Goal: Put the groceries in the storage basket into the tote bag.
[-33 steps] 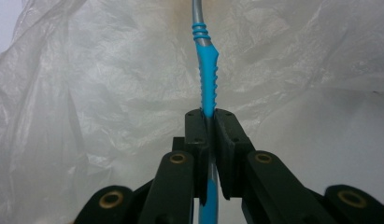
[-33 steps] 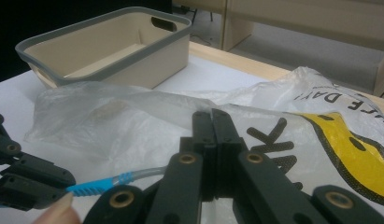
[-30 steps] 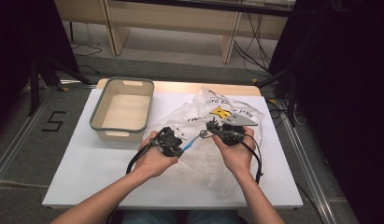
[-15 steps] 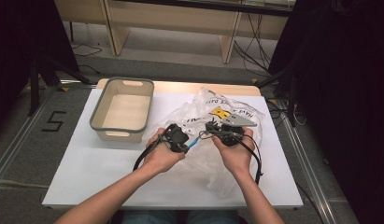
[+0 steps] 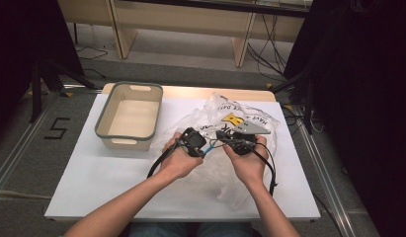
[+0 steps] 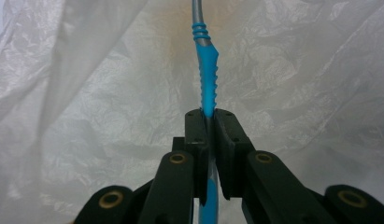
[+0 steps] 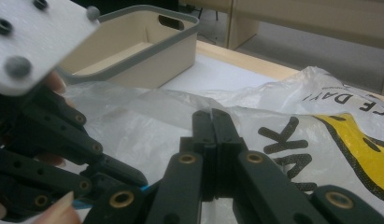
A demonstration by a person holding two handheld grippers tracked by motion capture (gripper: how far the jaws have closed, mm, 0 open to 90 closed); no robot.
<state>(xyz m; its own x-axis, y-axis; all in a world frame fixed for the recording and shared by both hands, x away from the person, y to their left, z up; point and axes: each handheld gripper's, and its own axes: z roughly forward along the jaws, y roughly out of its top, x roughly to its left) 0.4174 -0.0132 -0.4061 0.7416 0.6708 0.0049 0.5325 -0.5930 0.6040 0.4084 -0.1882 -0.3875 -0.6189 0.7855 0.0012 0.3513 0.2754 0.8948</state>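
Observation:
A crumpled clear plastic bag (image 5: 242, 114) with black lettering and a yellow patch lies on the white table. My left gripper (image 5: 204, 147) is shut on a blue-handled utensil (image 5: 211, 145), held over the bag. In the left gripper view the ridged blue handle (image 6: 207, 70) rises from the closed jaws (image 6: 208, 116) into a grey metal shaft, with bag film (image 6: 110, 93) behind it. My right gripper (image 5: 225, 139) sits just right of it, its jaws (image 7: 211, 114) pressed together on a thin edge of the bag (image 7: 320, 126). The left gripper (image 7: 133, 179) shows close by at the lower left.
A beige basket with a grey rim (image 5: 99, 126) stands empty at the back left of the table, and appears again in the right gripper view (image 7: 147, 42). Bare white tabletop (image 5: 92, 187) lies in front of the hands. Black cables trail from both grippers.
My left hand has moved right with the blue-handled utensil, closer to the right gripper. The right hand has stayed where it was on the bag.

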